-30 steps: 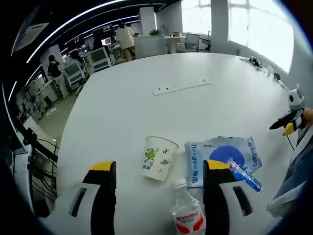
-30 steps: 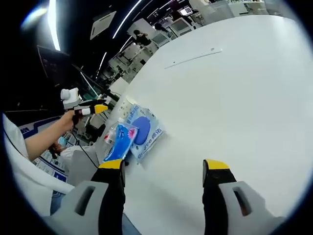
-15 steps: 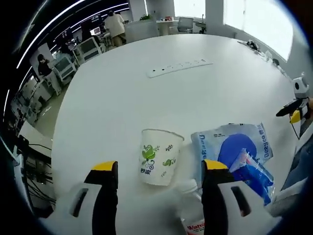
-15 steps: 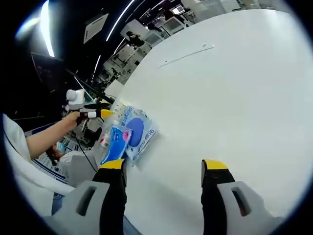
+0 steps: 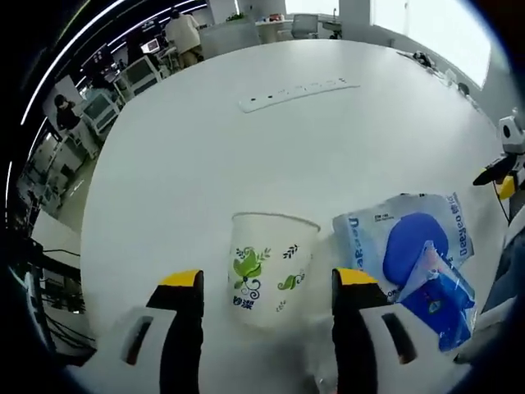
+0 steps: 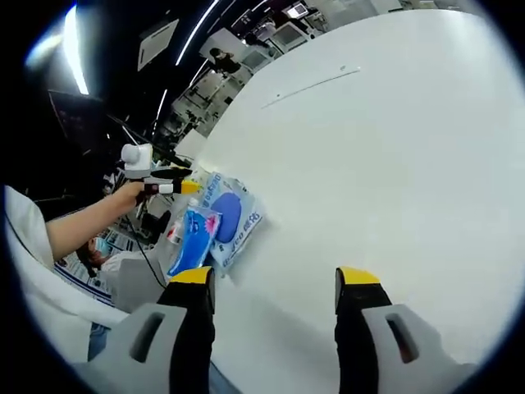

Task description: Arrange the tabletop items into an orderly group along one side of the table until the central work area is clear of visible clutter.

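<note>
A white paper cup [image 5: 269, 264] with green leaf prints stands upright on the white table [image 5: 197, 148], right between the jaws of my left gripper [image 5: 264, 281], which is open and not touching it. To the cup's right lies a blue and white wipes pack [image 5: 406, 242] with a smaller blue packet [image 5: 439, 287] on top. My right gripper [image 6: 275, 279] hangs open over bare table [image 6: 394, 164], empty. From there the wipes pack [image 6: 234, 215] and blue packet [image 6: 193, 238] lie far left, with the left gripper [image 6: 164, 185] in a person's hand beyond them.
A long white power strip [image 5: 295, 92] lies across the far middle of the table, also seen as the power strip [image 6: 312, 82]. The right gripper [image 5: 499, 171] shows at the right edge. Office desks, monitors and people stand beyond the far edge.
The left gripper has moved forward and down onto the cup, which now looms large between its jaws; the water bottle has slipped out below. The right gripper has hardly moved.
</note>
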`<action>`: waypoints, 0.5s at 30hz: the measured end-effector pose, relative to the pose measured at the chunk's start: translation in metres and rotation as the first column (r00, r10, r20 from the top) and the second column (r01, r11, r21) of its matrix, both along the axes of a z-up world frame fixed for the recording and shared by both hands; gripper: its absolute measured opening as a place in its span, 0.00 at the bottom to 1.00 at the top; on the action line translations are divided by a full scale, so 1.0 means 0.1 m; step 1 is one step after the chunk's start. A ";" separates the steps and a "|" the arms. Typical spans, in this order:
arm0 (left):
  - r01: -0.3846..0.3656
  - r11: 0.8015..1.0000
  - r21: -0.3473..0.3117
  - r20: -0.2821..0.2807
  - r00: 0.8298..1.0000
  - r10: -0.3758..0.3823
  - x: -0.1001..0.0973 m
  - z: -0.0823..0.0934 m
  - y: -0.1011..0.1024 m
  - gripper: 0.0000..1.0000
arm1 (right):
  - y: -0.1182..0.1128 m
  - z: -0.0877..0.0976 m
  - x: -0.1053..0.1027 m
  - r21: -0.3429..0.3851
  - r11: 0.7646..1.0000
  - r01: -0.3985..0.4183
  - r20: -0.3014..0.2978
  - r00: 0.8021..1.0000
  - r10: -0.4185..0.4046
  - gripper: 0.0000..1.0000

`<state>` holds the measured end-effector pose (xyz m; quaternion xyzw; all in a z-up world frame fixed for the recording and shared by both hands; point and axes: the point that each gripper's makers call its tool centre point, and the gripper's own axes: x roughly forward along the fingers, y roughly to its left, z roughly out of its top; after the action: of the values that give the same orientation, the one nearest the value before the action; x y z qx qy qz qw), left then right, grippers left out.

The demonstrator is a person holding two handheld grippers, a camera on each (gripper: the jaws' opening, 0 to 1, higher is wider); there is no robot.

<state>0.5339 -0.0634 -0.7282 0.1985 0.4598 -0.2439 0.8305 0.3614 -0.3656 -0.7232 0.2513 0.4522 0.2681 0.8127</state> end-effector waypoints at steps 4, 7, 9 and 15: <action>0.019 1.000 0.022 0.002 1.000 -0.019 0.02 -0.03 0.00 0.55 | 0.00 -0.01 0.01 -0.006 1.000 0.006 -0.006 1.000 -0.006 0.56; 0.027 0.999 0.022 -0.003 1.000 -0.027 0.02 -0.05 0.00 0.41 | 0.00 0.00 0.01 -0.006 1.000 0.007 -0.004 1.000 -0.007 0.56; 0.006 1.000 0.013 -0.005 1.000 -0.006 0.03 -0.06 0.00 0.40 | 0.00 0.00 0.02 -0.010 1.000 0.007 -0.004 1.000 -0.007 0.56; -0.048 0.999 -0.013 0.035 0.998 0.048 0.05 0.02 0.01 0.36 | -0.02 0.04 0.03 -0.014 1.000 0.012 0.008 1.000 -0.012 0.56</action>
<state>0.5389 -0.0620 -0.7263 0.1868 0.4483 -0.2231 0.8452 0.3646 -0.3680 -0.7197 0.2474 0.4491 0.2610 0.8180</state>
